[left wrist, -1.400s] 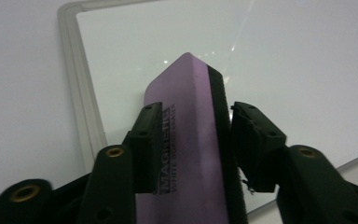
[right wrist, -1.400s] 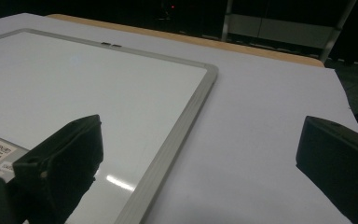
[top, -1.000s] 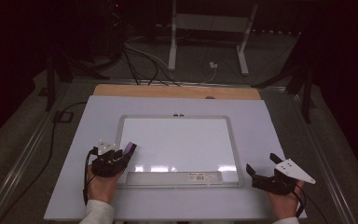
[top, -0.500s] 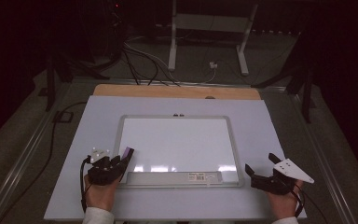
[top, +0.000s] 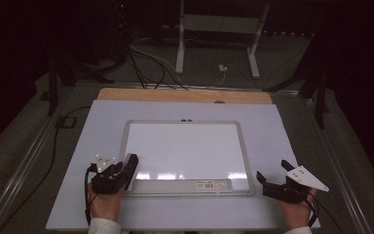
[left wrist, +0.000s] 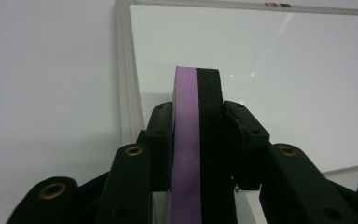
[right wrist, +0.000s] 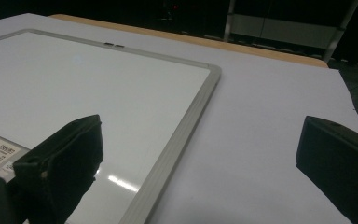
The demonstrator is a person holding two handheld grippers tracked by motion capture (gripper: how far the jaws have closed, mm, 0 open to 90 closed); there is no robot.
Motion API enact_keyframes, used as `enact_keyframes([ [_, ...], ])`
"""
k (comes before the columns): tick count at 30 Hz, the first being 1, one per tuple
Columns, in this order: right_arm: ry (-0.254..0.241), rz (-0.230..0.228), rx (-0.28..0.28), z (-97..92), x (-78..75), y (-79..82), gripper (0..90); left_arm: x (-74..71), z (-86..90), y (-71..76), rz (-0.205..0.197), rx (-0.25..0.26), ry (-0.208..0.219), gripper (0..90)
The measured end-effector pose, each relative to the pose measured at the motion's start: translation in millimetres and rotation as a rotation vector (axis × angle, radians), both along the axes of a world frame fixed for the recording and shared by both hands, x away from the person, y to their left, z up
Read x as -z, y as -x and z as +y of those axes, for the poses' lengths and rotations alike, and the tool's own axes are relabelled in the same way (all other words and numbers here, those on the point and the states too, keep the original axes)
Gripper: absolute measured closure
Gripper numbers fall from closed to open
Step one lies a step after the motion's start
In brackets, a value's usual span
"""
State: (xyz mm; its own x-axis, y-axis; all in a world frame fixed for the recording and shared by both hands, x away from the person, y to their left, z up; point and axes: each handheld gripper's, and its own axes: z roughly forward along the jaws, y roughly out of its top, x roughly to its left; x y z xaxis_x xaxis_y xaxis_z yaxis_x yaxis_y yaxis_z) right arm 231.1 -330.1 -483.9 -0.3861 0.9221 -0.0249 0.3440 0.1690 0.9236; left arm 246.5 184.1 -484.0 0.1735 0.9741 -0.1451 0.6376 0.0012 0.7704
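A white whiteboard [top: 185,146] with a grey frame lies flat in the middle of the white table cover [top: 92,126]. My left gripper [top: 129,168] sits at the board's near left corner, shut on a purple and black eraser [top: 128,162]. In the left gripper view the eraser [left wrist: 198,140] stands on edge between the pads of the left gripper [left wrist: 198,116], over the whiteboard [left wrist: 284,70] by its left frame. My right gripper [top: 272,170] rests off the board's near right corner, open. In the right gripper view nothing lies between the jaws of that right gripper [right wrist: 200,149], beside the whiteboard [right wrist: 74,79].
A wooden board edge [top: 185,96] shows beyond the cover's far side. Cables [top: 146,63] and a white stand [top: 214,29] lie on the dark floor behind. A barcode label [top: 205,184] sits on the board's near frame.
My left gripper has drawn slightly back toward the near edge with the eraser in it. The right gripper has stayed put.
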Motion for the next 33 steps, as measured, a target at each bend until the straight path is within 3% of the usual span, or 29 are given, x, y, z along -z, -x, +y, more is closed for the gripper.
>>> enact_keyframes([
  [5,-0.002,-0.001,0.0,-0.6,-0.1,0.1,1.0,-0.1,-3.3,1.0,-0.006,-0.026,-0.03,67.7],
  [15,0.002,-0.002,-0.001,0.5,0.0,-0.1,1.0,0.2,-4.2,-7.0,-0.017,-0.024,-0.016,65.9],
  [22,-0.001,-0.001,0.001,-0.1,0.0,0.0,1.0,-11.1,-0.9,-15.1,-0.085,0.026,0.032,37.3],
  [28,-0.002,-0.002,0.001,-0.5,-0.1,0.0,1.0,-28.3,5.3,-17.5,-0.186,0.097,0.021,22.7],
  [33,-0.001,-0.003,0.0,-0.2,-0.1,0.0,1.0,-35.9,17.4,-20.1,-0.226,0.141,0.021,14.5],
])
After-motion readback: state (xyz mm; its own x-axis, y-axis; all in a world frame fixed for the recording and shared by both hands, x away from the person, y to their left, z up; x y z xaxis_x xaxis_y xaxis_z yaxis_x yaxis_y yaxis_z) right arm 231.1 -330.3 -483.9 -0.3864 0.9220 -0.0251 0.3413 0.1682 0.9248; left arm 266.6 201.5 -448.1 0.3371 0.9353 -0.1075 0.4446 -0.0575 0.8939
